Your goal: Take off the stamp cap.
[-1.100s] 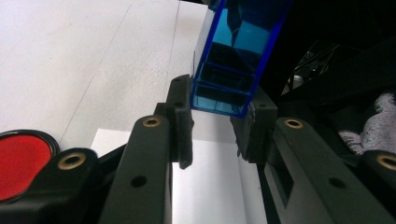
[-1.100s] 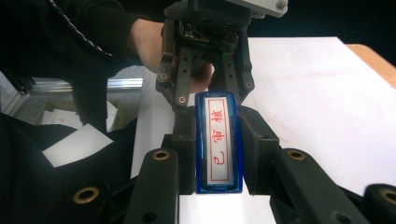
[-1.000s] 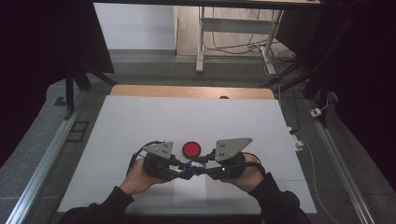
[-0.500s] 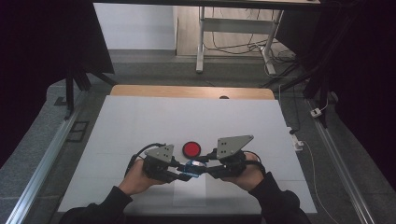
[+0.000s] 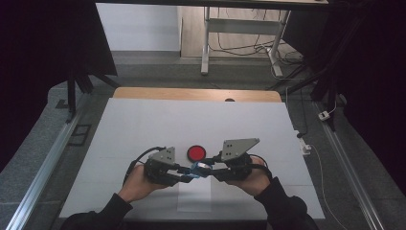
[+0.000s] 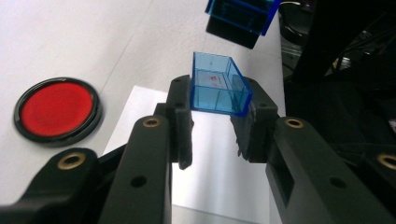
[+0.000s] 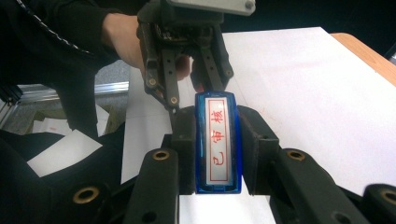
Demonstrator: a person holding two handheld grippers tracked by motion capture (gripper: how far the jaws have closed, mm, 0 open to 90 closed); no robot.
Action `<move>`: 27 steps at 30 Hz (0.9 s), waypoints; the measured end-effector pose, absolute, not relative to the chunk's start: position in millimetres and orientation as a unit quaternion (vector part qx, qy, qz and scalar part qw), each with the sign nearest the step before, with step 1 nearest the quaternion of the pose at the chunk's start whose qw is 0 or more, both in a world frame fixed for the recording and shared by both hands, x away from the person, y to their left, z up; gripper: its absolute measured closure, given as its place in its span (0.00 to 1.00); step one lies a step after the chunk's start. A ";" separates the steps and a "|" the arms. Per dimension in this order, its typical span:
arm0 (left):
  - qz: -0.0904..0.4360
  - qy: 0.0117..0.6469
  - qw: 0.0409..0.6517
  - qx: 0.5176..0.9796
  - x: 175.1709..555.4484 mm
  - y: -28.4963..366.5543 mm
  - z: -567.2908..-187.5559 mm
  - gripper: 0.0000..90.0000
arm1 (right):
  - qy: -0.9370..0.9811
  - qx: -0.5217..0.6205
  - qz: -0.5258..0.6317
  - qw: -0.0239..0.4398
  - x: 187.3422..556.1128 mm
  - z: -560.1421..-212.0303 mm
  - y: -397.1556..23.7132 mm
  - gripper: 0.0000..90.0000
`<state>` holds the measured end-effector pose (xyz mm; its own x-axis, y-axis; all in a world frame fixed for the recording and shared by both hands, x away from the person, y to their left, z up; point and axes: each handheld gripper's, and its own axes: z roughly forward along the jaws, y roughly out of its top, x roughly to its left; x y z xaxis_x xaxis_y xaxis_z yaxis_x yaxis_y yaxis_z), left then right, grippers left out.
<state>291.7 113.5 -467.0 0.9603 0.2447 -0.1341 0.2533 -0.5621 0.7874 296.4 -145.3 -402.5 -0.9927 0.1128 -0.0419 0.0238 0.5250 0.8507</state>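
Observation:
My left gripper [image 6: 217,95] is shut on a small clear blue cap [image 6: 215,86], open side facing away, held a little above the table. My right gripper [image 7: 218,116] is shut on a blue stamp [image 7: 218,144] whose white face carries red characters in a red frame. In the high view the left gripper [image 5: 186,174] and the right gripper [image 5: 207,168] point at each other tip to tip near the table's front, the blue pieces [image 5: 196,167] between them with a small gap. The stamp's end [image 6: 240,14] hangs just beyond the cap.
A round red ink pad [image 5: 196,153] in a black rim lies on the white table [image 5: 143,124] just behind the grippers. A white paper sheet [image 5: 194,197] lies under and in front of the hands. A wooden strip [image 5: 191,94] borders the far edge.

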 end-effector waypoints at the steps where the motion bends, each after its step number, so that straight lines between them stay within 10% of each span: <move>1: -0.002 0.145 0.446 0.883 291.1 114.9 -466.4 0.76 | 0.872 0.042 0.484 0.047 296.5 -402.5 -145.5 0.78; 27: 0.056 0.232 0.431 0.870 263.8 152.5 -461.2 0.76 | 0.872 0.058 0.483 0.061 297.8 -402.5 -147.6 0.78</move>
